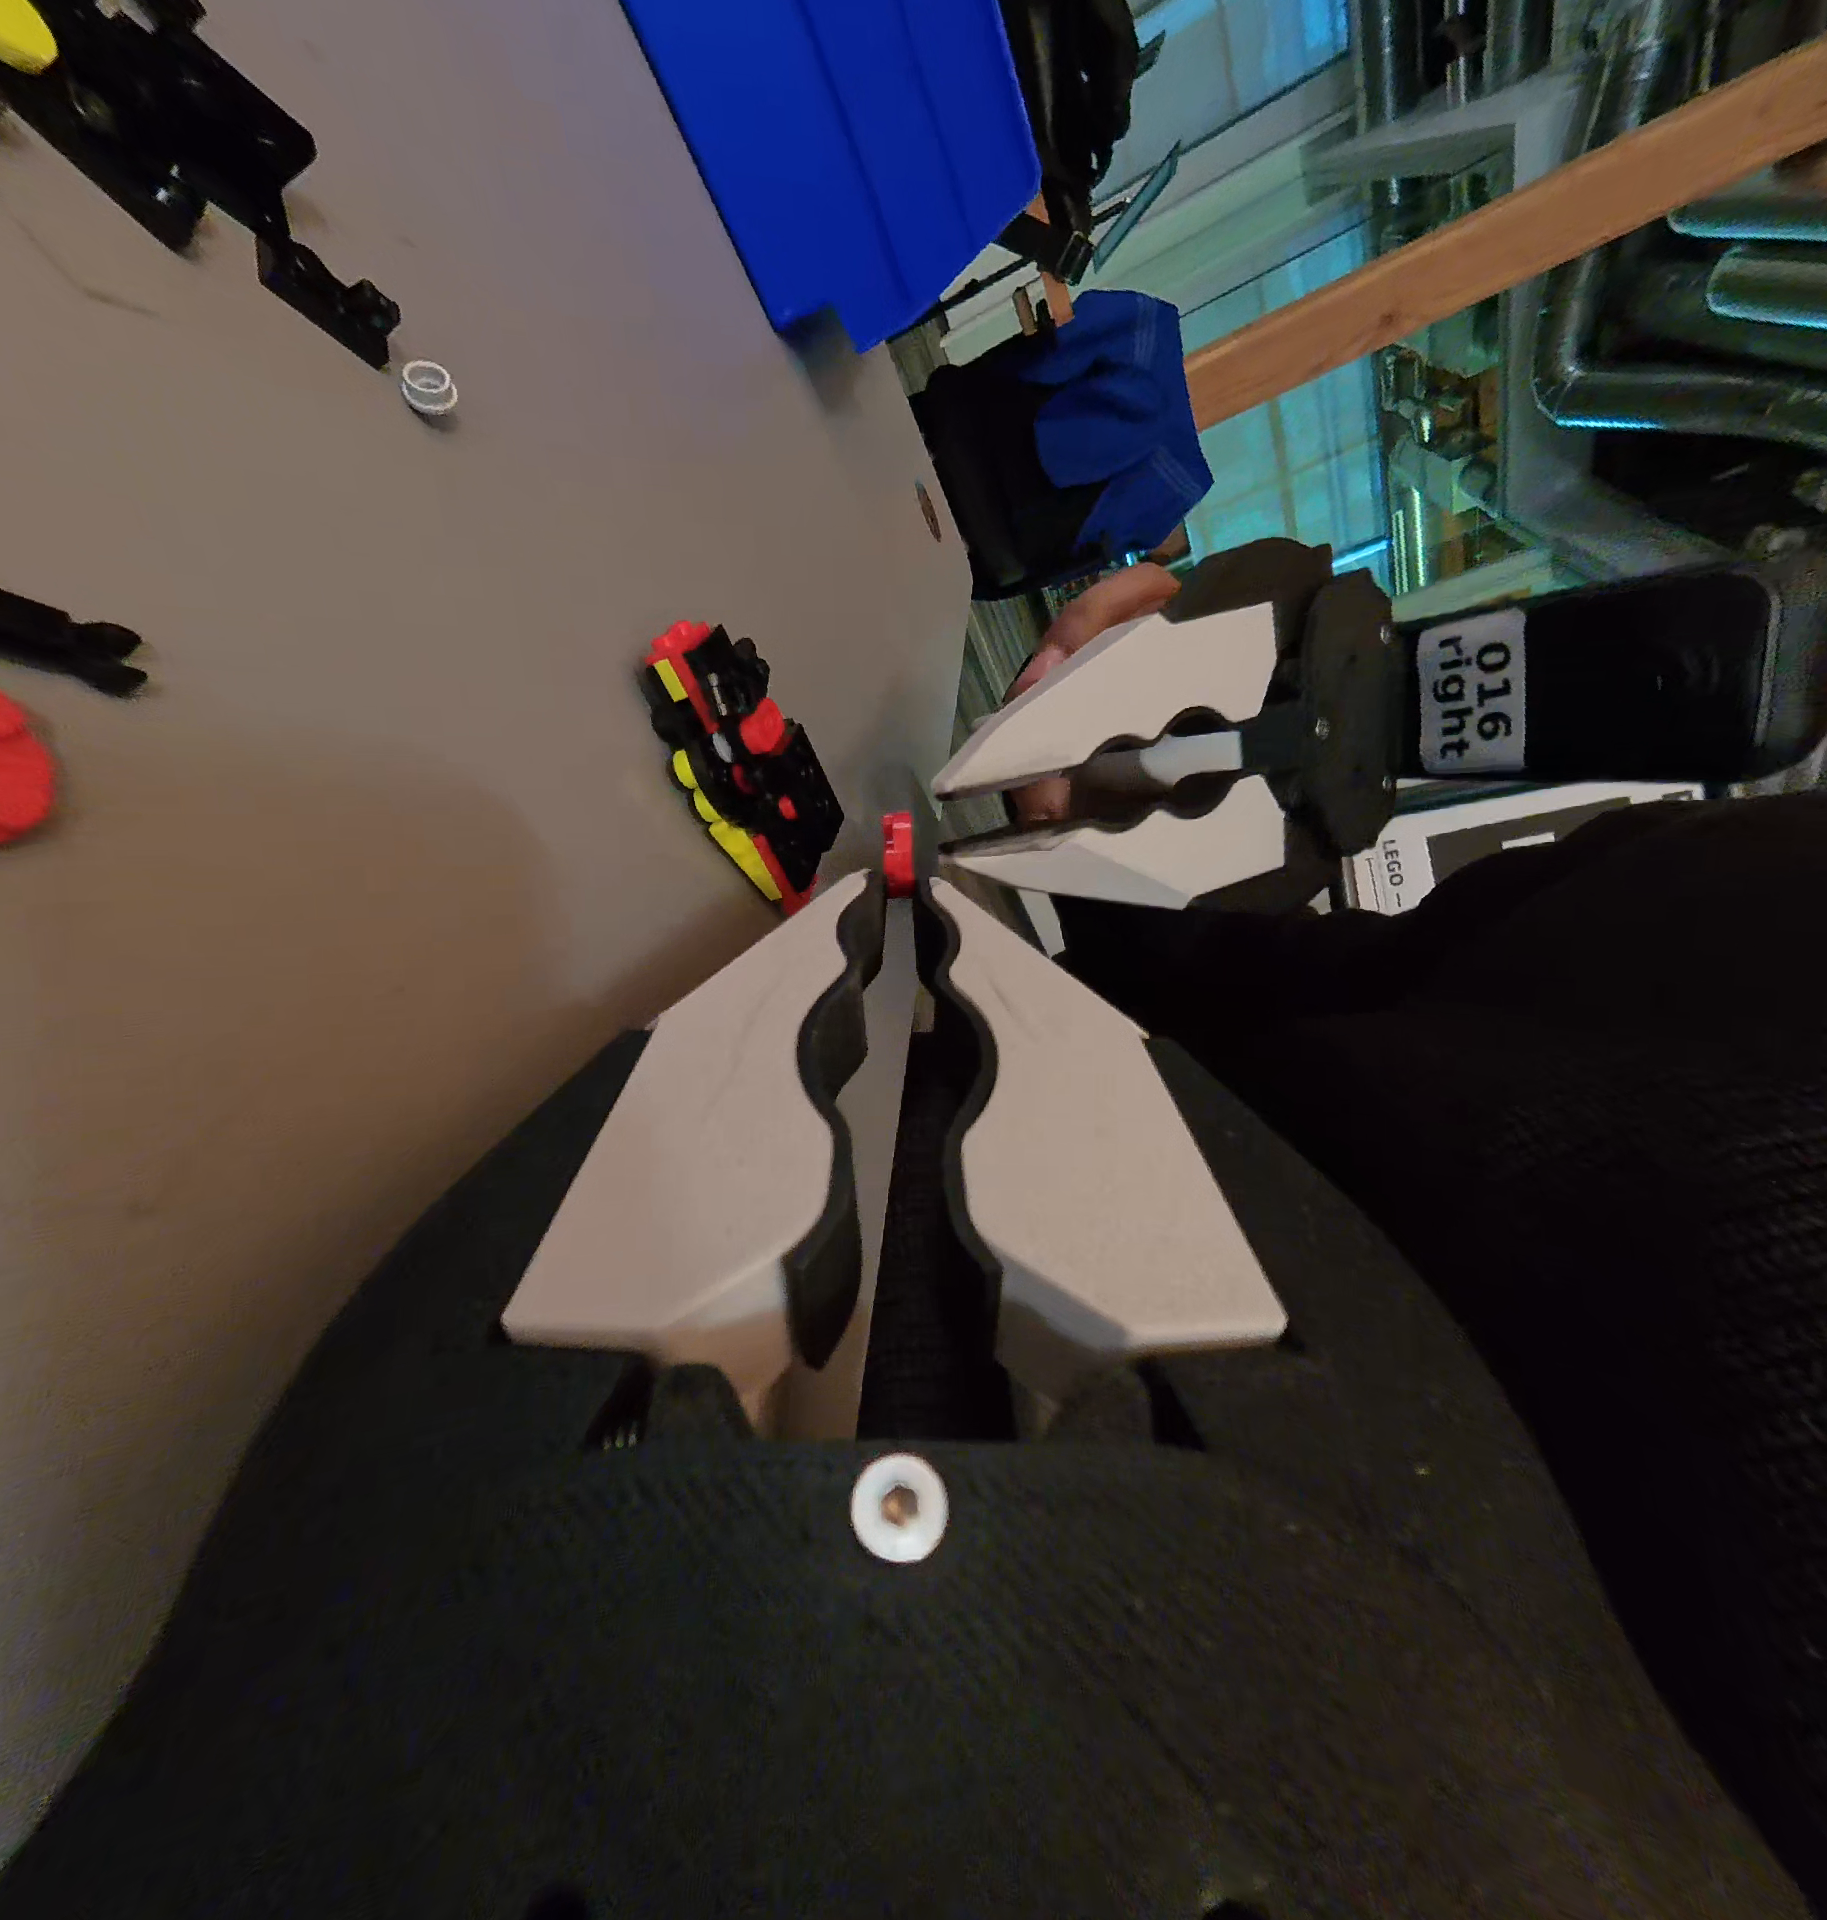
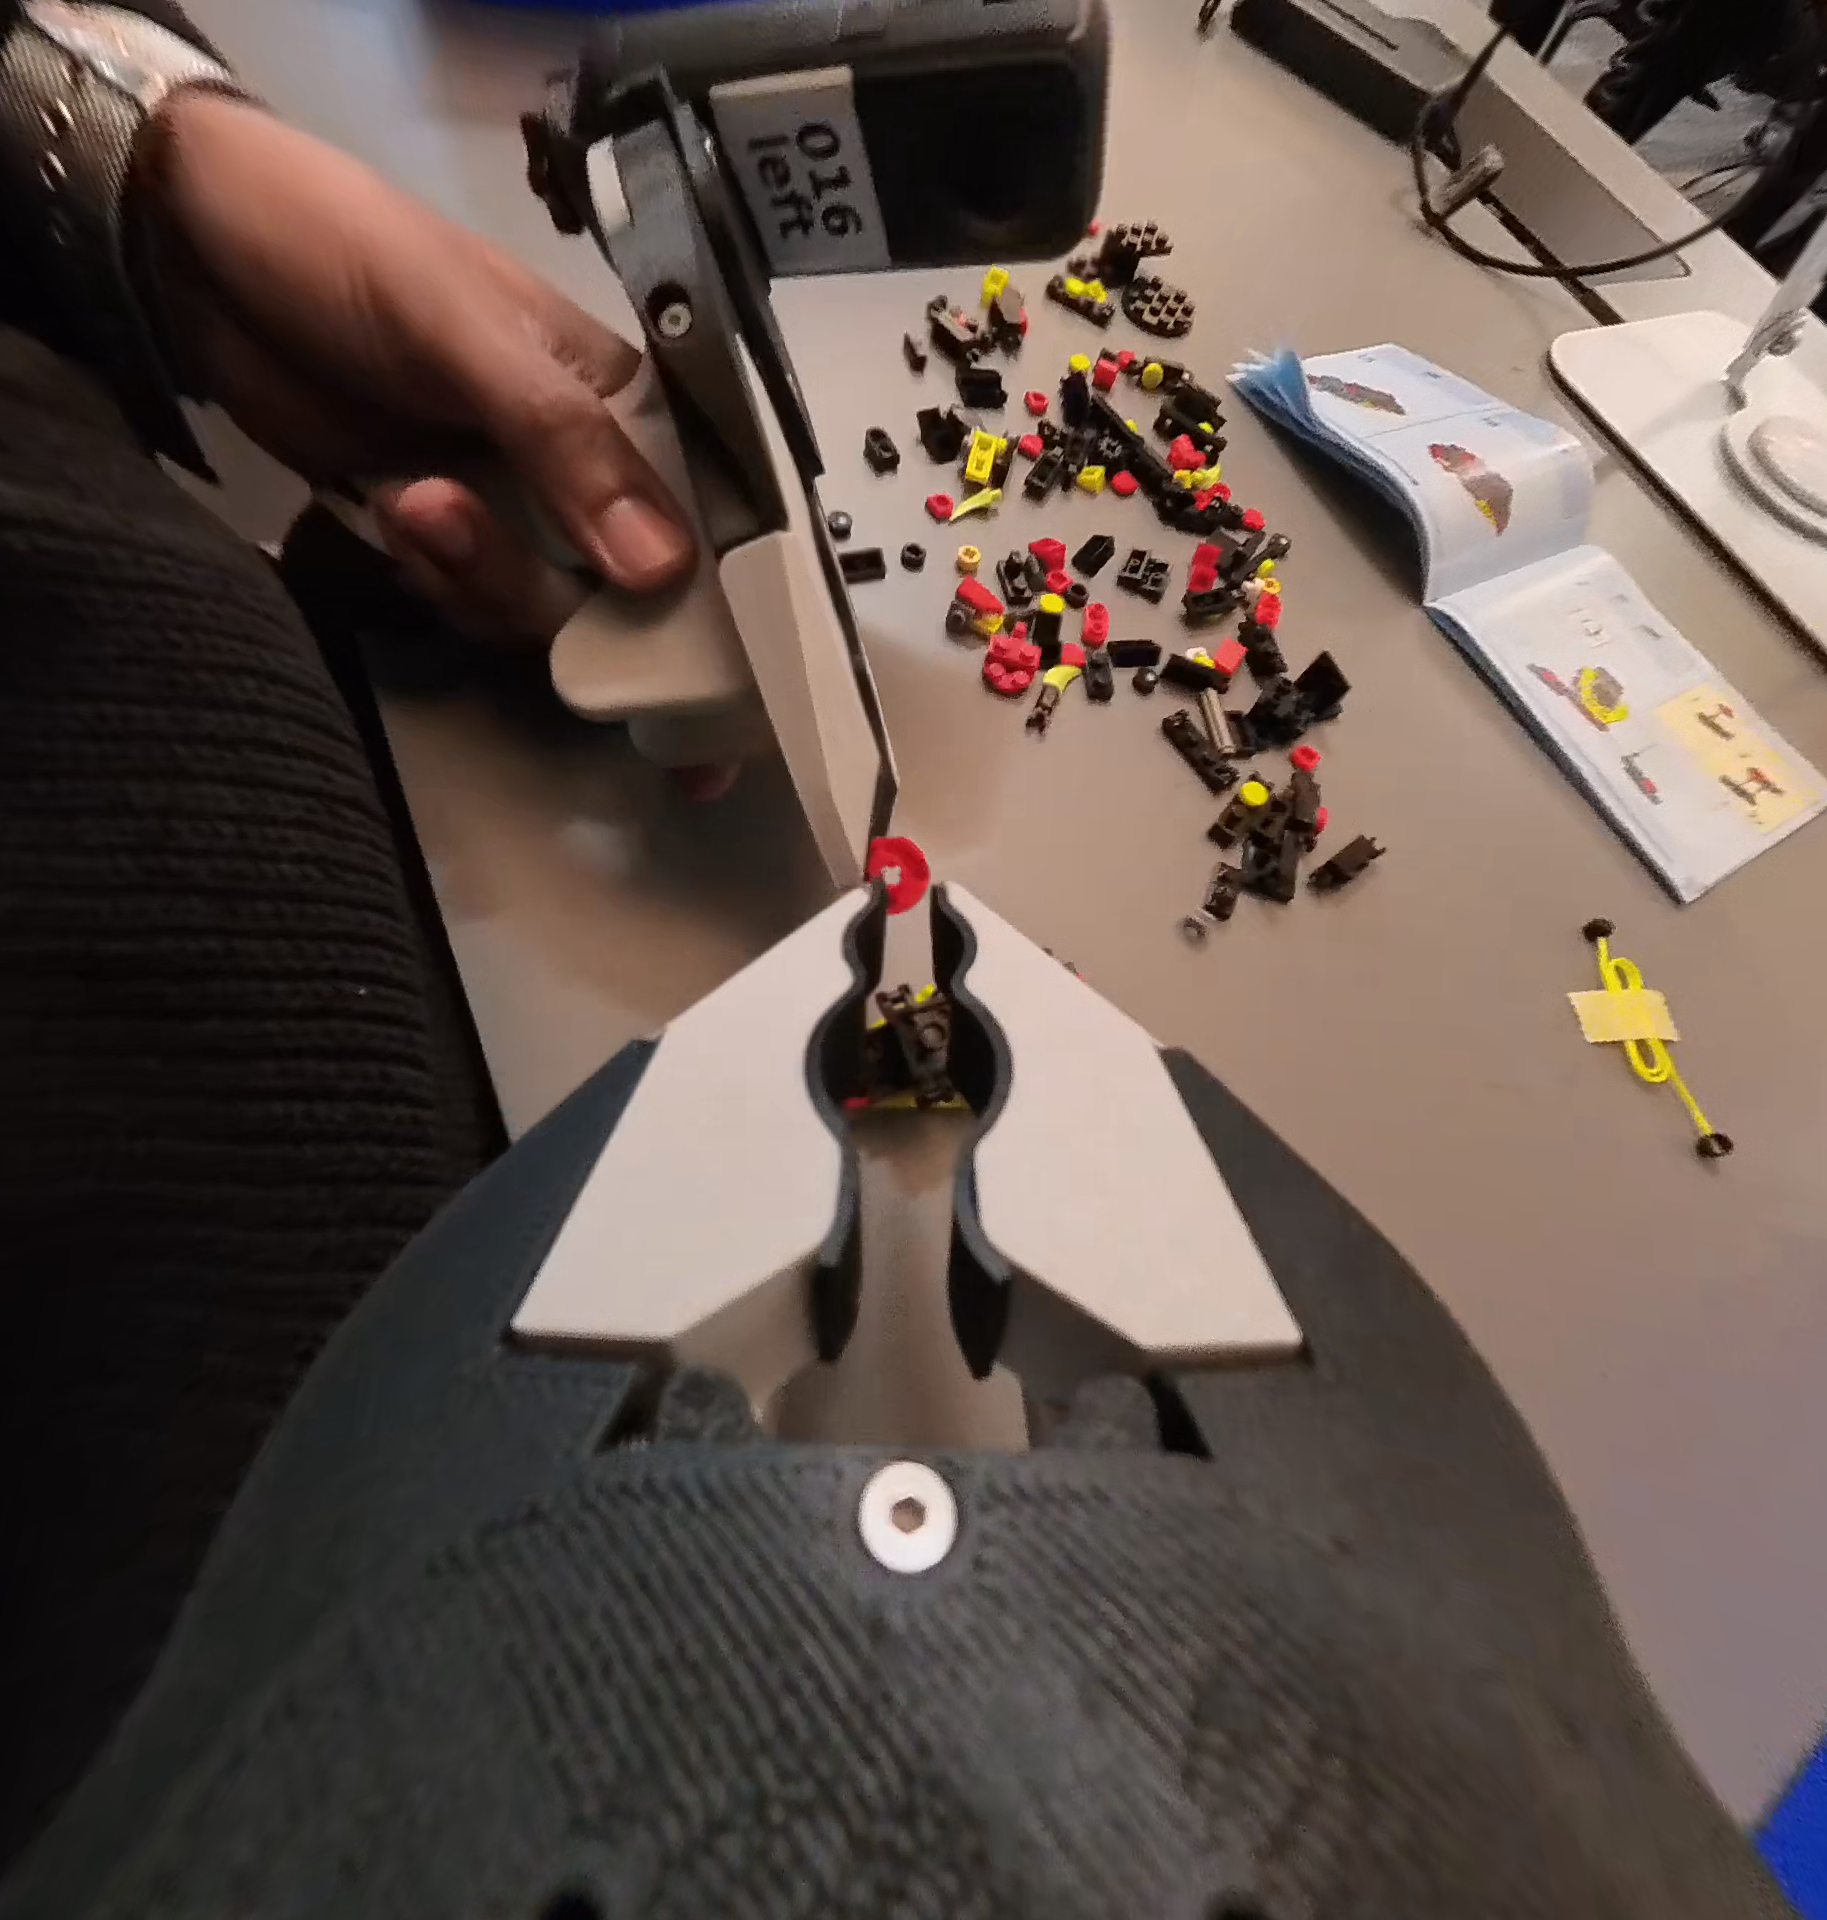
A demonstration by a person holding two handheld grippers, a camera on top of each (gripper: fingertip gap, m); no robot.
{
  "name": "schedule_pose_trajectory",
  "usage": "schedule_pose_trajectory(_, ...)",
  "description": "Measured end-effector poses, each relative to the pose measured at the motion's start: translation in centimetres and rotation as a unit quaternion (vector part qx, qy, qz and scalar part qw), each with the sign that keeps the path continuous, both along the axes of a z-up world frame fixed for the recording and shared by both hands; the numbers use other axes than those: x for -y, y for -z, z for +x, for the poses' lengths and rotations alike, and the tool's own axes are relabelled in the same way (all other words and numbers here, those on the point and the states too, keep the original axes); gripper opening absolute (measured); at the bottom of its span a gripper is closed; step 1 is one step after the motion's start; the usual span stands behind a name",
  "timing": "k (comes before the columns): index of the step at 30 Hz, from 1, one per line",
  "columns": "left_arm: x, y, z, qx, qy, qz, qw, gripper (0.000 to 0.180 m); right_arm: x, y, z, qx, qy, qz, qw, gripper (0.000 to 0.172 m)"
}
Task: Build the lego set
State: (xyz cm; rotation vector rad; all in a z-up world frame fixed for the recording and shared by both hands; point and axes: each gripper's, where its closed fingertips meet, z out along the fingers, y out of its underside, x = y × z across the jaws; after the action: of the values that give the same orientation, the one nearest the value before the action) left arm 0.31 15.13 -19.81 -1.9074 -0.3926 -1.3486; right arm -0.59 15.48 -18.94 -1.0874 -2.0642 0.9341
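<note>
L gripper (image 1: pixel 896 883) clamps red round piece (image 1: pixel 897 852); R gripper (image 2: pixel 901 902) (jaws slightly apart) just beside it.

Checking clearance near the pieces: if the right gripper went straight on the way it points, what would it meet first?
Most likely the small red round piece pinched in the left gripper, right off the right gripper tips; depth is hard to judge.

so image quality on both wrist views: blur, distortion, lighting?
Left wrist view: strong fisheye bend, frame rolled sideways, table dim, red piece slightly soft. Right wrist view: sharper on the brick pile, soft shadows, hand blurred.
</note>
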Motion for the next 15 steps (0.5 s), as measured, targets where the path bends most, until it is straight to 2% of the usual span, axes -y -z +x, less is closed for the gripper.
schedule_pose_trajectory(5,0.09,0.01,0.21,-0.009,0.006,0.002,1.0,0.002,0.35,0.47,0.04,-0.001,-0.011,0.034,0.999,0.005)
schedule_pose_trajectory(11,0.2,0.29,0.42,-0.035,0.015,0.004,0.999,0.002,0.52,0.78,0.18,0.011,-0.014,0.014,1.0,0.004)
schedule_pose_trajectory(15,0.17,0.22,0.41,-0.027,0.013,0.003,1.0,0.002,0.47,0.71,0.17,0.012,-0.01,0.001,1.0,0.005)
